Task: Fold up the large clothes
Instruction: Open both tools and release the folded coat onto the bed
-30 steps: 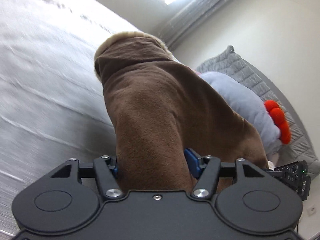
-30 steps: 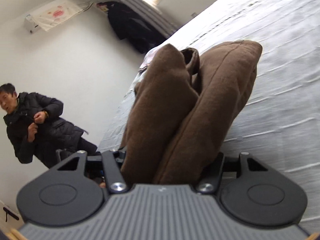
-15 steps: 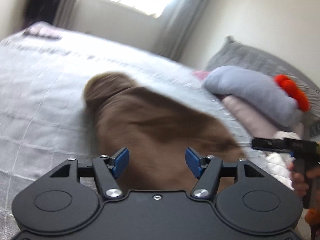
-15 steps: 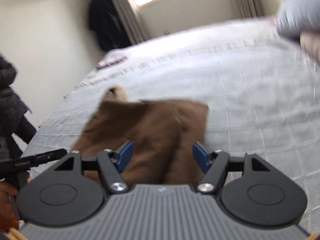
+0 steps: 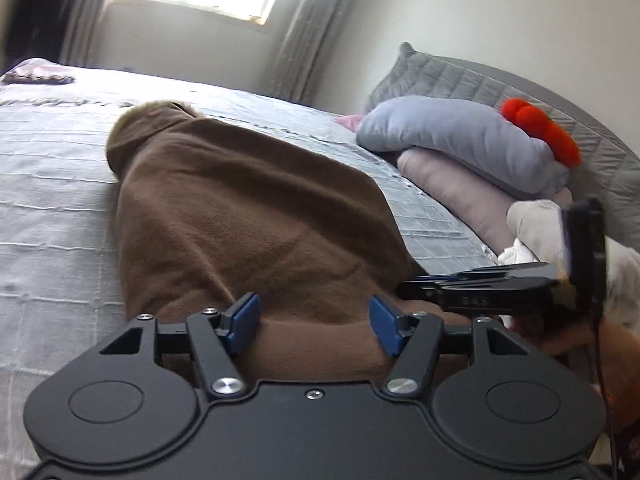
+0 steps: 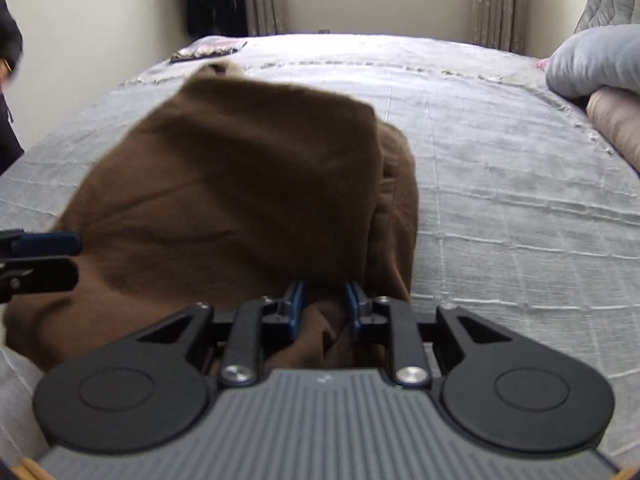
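Observation:
A large brown fleece garment (image 5: 248, 216) lies folded on the grey bedspread (image 5: 48, 200); it also shows in the right wrist view (image 6: 240, 184). My left gripper (image 5: 314, 326) is open, its blue pads astride the garment's near folded edge without pinching it. My right gripper (image 6: 322, 310) has its jaws close together on a bunched fold at the garment's near right corner. The right gripper also shows side-on in the left wrist view (image 5: 480, 286), and the left gripper's fingers (image 6: 44, 244) show at the left edge of the right wrist view.
Grey and pink pillows (image 5: 452, 140) with a red plush piece (image 5: 536, 128) are stacked at the bed's right against a grey headboard (image 5: 480, 84). A small patterned cloth (image 6: 208, 50) lies at the far end. A person (image 6: 8, 80) stands at the left.
The garment was held up between both grippers; now it lies flat on the bed. The left gripper opened and let it go. The right gripper opened, then narrowed on a fold.

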The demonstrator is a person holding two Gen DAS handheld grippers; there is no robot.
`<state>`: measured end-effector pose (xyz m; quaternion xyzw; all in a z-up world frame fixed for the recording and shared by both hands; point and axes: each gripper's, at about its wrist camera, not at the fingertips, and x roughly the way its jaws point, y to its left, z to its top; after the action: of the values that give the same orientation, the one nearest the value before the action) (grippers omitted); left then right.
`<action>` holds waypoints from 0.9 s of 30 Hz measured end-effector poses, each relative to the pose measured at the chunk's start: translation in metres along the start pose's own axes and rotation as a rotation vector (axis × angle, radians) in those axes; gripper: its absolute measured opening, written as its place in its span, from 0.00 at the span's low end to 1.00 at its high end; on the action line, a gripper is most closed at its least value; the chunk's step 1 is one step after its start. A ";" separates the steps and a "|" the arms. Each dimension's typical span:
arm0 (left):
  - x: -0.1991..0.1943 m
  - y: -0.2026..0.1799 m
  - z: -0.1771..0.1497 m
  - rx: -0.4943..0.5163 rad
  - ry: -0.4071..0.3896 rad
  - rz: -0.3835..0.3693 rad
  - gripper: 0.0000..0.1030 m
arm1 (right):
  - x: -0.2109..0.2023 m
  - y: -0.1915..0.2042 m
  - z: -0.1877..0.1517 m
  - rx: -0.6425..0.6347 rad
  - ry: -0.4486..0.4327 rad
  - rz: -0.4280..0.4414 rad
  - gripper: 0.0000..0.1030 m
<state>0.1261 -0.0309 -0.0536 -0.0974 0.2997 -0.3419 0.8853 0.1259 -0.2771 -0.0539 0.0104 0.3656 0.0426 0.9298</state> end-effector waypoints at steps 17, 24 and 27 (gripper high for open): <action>-0.061 -0.053 -0.015 0.003 0.096 0.319 0.87 | -0.096 0.039 -0.037 -0.011 -0.044 -0.032 0.80; -0.073 -0.066 -0.026 0.021 0.114 0.430 1.00 | -0.114 0.054 -0.052 0.025 -0.050 -0.151 0.99; -0.075 -0.070 -0.030 0.004 0.138 0.494 1.00 | -0.118 0.059 -0.062 0.079 -0.024 -0.225 1.00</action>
<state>0.0257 -0.0328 -0.0163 0.0043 0.3735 -0.1215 0.9196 -0.0065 -0.2294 -0.0162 0.0065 0.3549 -0.0768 0.9317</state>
